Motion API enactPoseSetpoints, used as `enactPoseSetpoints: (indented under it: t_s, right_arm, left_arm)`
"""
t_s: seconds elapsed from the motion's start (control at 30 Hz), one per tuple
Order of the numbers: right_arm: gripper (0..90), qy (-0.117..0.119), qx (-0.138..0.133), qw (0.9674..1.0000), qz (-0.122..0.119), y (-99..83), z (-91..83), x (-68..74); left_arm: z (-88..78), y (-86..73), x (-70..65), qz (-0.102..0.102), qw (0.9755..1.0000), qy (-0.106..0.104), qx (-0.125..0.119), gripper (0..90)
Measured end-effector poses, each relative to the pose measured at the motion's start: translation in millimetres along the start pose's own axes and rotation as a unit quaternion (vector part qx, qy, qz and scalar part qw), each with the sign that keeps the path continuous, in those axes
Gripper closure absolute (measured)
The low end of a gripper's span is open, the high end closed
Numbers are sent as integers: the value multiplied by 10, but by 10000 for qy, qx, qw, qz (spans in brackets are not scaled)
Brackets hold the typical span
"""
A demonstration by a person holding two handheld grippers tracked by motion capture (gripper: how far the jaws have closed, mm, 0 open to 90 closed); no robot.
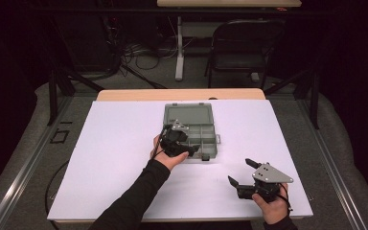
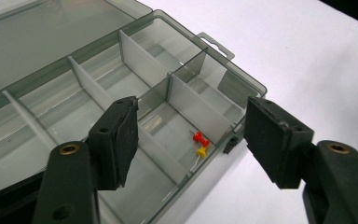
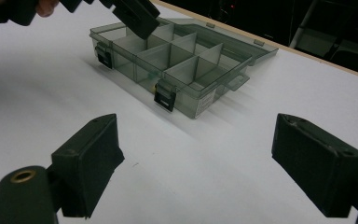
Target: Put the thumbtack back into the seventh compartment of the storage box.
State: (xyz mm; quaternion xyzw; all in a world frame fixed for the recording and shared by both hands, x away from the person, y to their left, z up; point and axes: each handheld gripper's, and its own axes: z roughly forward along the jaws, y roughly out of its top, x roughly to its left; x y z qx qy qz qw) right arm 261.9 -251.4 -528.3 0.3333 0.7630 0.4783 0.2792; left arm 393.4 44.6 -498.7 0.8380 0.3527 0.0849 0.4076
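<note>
Closest to the camera, the right claw point(image 1: 243, 174) hangs released over the near right part of the white tabletop point(image 1: 105, 158), its jaws spread wide with nothing between them, well apart from the box. From there the tabletop stretches away, bare but for a grey see-through organiser box point(image 1: 191, 125) near its middle, lid point(image 1: 188, 114) folded back flat behind it and two dark latches point(image 3: 164, 98) on its front wall. The left claw point(image 1: 193, 149) hovers over the box's near edge, also released and empty, jaws parted above the divided compartments. In one front compartment, near the right end, lie a red pushpin point(image 2: 199, 137) and a yellow pushpin point(image 2: 200, 151), just beside each other.
</note>
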Motion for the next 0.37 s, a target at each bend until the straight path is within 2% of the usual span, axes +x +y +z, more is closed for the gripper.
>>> enactPoseSetpoints:
  t_s: [0.2,0.37]
  right_arm:
    - [148,5,-3,10000,-6,-2,3,-2]
    - [148,-7,6,10000,-18,-6,3,-3]
  left_arm:
    - [-222,-120,63,-39,9998,69,-196,318]
    - [-462,-326,117,-34,9991,213,-352,300]
